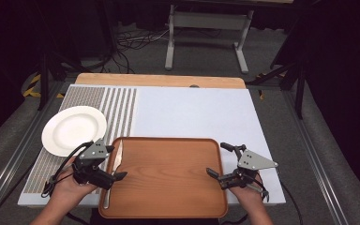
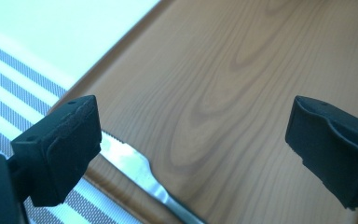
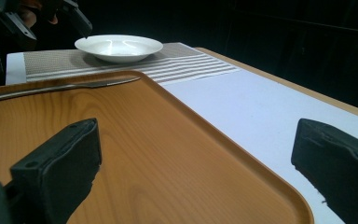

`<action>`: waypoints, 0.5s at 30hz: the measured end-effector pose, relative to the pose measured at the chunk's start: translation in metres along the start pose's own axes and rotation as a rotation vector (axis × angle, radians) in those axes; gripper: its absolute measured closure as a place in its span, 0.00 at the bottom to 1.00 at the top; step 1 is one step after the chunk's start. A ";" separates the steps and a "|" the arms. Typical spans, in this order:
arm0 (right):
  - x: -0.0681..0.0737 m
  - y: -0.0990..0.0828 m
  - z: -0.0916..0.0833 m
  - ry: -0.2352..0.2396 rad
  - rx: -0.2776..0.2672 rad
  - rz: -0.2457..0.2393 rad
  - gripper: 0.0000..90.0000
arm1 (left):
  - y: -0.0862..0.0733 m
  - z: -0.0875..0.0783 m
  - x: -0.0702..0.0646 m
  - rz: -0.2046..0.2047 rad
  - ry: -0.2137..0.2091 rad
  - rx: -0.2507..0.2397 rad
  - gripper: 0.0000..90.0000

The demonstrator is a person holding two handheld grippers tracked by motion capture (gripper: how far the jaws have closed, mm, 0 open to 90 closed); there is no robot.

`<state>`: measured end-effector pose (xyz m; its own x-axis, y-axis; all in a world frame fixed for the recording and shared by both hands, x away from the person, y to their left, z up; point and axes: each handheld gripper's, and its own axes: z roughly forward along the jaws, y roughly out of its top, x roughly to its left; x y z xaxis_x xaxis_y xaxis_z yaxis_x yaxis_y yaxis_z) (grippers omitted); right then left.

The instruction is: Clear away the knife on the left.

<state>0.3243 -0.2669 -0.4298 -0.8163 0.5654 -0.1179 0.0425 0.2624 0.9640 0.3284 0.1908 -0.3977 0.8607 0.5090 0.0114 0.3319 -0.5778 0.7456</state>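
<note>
Knife [image 1: 116, 161] of plain silver metal, slim, with a serrated edge visible in the left gripper view, lies along the left rim of the wooden tray [image 1: 168, 206], blade toward the far side of the table. Left gripper [image 1: 117, 177] hangs over the knife's handle with its jaws spread wide and nothing between them, while the right gripper [image 1: 218, 164] sits at the tray's right edge, jaws likewise spread and empty. White plate [image 1: 74, 130] rests on the striped mat [image 1: 117, 105] left of the tray

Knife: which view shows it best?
Right gripper view: the whole knife lies along the wooden tray's far edge. High view shows it small, partly under the left tongs. Left gripper view catches part of the blade.
</note>
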 end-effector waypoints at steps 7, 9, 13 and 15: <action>0.000 -0.001 -0.002 -0.001 0.001 0.004 0.02 | -0.015 -0.015 0.001 0.008 0.015 -0.210 0.02; 0.000 -0.001 -0.002 -0.001 -0.001 0.004 0.02 | -0.020 -0.017 0.004 -0.005 0.006 -0.254 0.01; 0.001 -0.001 -0.001 0.000 0.006 -0.002 0.02 | -0.030 -0.021 0.006 -0.011 0.009 -0.326 0.00; 0.001 -0.002 -0.001 0.003 0.006 -0.001 0.02 | -0.035 -0.022 0.007 -0.014 0.015 -0.354 0.00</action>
<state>0.3230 -0.2671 -0.4314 -0.8179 0.5631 -0.1178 0.0454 0.2674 0.9625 0.3138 0.2287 -0.4088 0.8502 0.5264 0.0077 0.1867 -0.3152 0.9305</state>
